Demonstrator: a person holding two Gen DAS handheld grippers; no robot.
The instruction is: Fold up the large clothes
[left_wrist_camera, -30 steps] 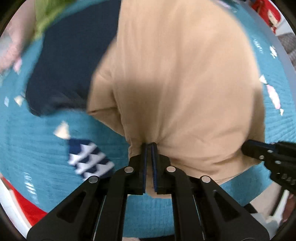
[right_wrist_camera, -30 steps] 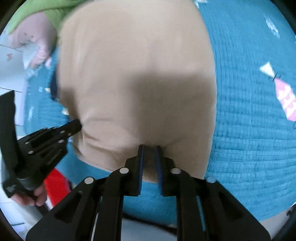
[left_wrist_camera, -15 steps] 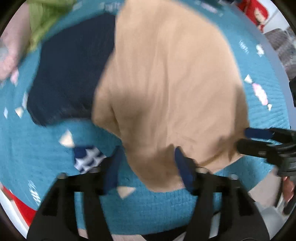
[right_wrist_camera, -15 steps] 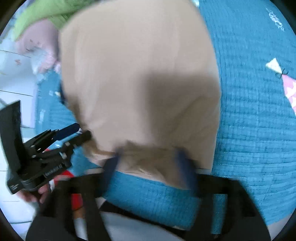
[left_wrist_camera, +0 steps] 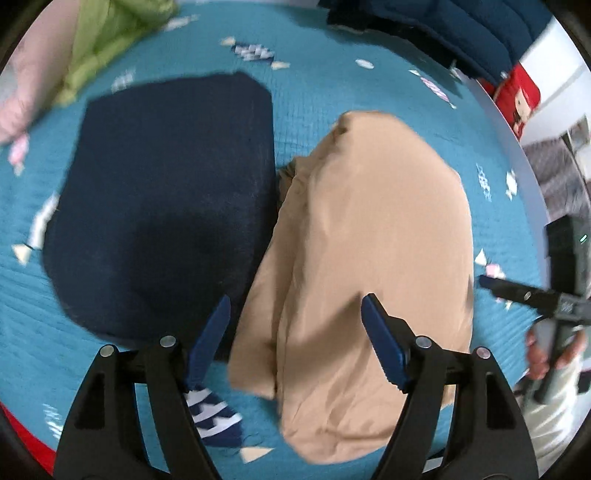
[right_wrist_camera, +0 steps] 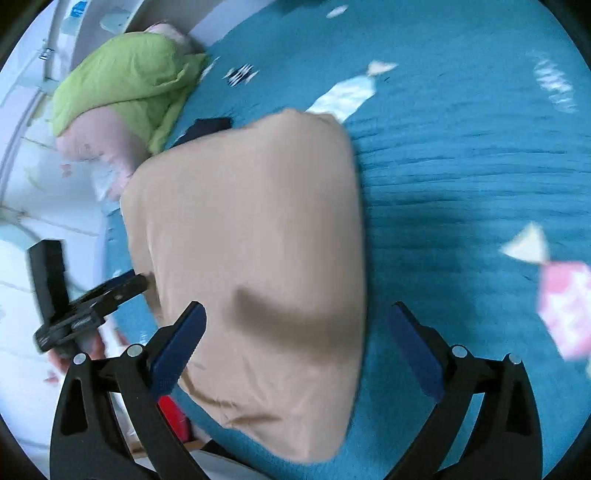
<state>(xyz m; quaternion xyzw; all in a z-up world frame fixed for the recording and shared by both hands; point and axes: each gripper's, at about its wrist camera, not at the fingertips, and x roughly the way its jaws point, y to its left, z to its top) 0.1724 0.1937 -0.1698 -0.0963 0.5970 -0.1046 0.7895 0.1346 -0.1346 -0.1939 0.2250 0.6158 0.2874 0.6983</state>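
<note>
A folded tan garment (left_wrist_camera: 373, 236) lies on the teal quilt (left_wrist_camera: 314, 96); it also shows in the right wrist view (right_wrist_camera: 251, 229). My left gripper (left_wrist_camera: 295, 332) is open and empty, raised above the garment's near edge. My right gripper (right_wrist_camera: 295, 339) is open and empty, raised above the same garment's near end. A folded dark navy garment (left_wrist_camera: 162, 192) lies flat to the left of the tan one, touching its edge. The right gripper appears at the right of the left wrist view (left_wrist_camera: 532, 295), and the left one at the left of the right wrist view (right_wrist_camera: 92, 306).
A green cloth (right_wrist_camera: 122, 81) and a pink item (right_wrist_camera: 99, 144) lie at the far left of the bed. Dark blue bedding (left_wrist_camera: 443, 26) is piled at the far end. A red object (left_wrist_camera: 517, 99) sits past the bed's right edge. The bed's near edge runs below both grippers.
Both grippers were shut on the tan garment's near edge; they opened, let it go and pulled up and back. The garment now rests on the quilt beside the navy one.
</note>
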